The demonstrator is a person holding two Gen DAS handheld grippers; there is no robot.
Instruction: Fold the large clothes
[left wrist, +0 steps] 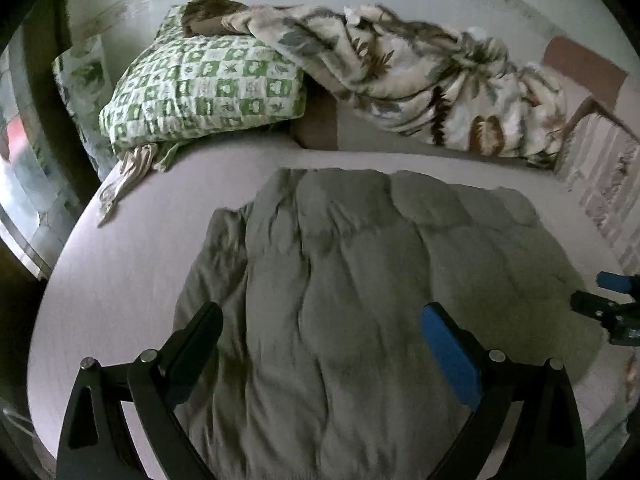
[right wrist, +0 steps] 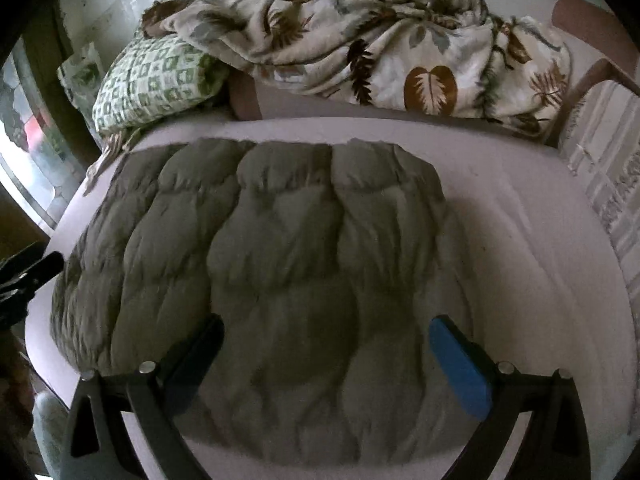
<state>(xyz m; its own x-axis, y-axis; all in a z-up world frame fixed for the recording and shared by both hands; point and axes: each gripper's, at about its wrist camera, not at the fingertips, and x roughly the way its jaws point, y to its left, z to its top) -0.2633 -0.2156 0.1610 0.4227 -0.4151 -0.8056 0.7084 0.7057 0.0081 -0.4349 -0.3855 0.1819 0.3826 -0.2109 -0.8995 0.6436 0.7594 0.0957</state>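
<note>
A puffy grey-olive quilted garment (left wrist: 360,280) lies spread on the pale bed sheet (left wrist: 120,272), filling the middle of both views (right wrist: 280,248). My left gripper (left wrist: 322,316) hovers over its near part, open, nothing between its black and blue fingers. My right gripper (right wrist: 326,328) is also open above the garment's near edge, holding nothing. The right gripper (left wrist: 612,304) shows at the right edge of the left wrist view. At the left edge of the right wrist view part of the left gripper (right wrist: 28,276) shows.
A green-and-white checked pillow (left wrist: 200,88) lies at the back left. A crumpled leaf-print blanket (left wrist: 420,76) runs along the back of the bed by the wall. A patterned cloth (right wrist: 608,184) hangs at the bed's right side. Bare sheet (right wrist: 520,240) lies right of the garment.
</note>
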